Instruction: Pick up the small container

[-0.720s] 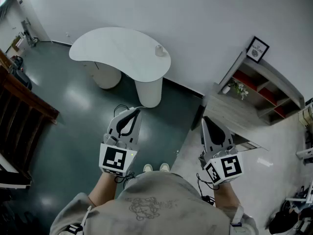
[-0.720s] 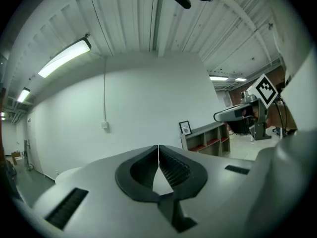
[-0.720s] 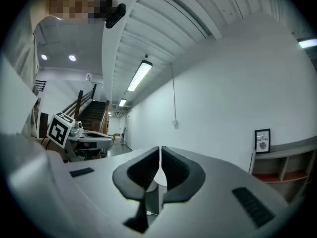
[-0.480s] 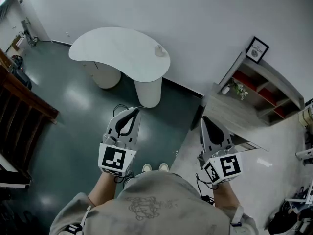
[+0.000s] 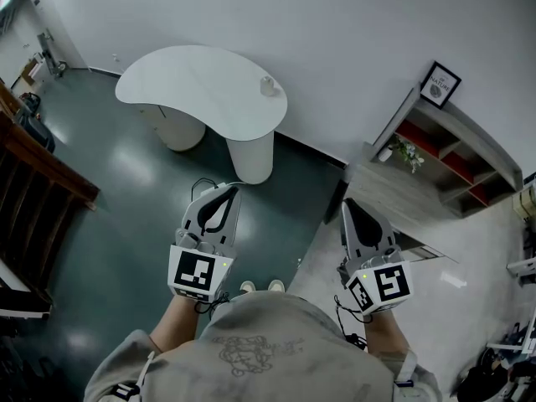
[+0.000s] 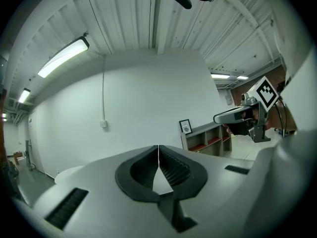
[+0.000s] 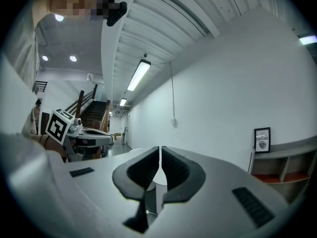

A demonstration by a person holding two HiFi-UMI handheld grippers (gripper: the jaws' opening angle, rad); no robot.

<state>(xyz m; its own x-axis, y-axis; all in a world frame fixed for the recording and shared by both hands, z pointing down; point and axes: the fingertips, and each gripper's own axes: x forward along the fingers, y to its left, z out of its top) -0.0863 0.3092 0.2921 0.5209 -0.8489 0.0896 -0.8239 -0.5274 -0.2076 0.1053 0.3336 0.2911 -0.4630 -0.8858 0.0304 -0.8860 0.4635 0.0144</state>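
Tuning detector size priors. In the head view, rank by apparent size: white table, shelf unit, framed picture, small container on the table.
1. white table and shelf unit: they look about alike, so I won't rank them.
2. framed picture.
3. small container: smallest, just a speck near the table's edge.

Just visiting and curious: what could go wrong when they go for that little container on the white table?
The small container stands near the white table's edge by the wall; a nudge might push it off. The left gripper and right gripper both have shut jaws; unless one opens first, it would likely knock the container.
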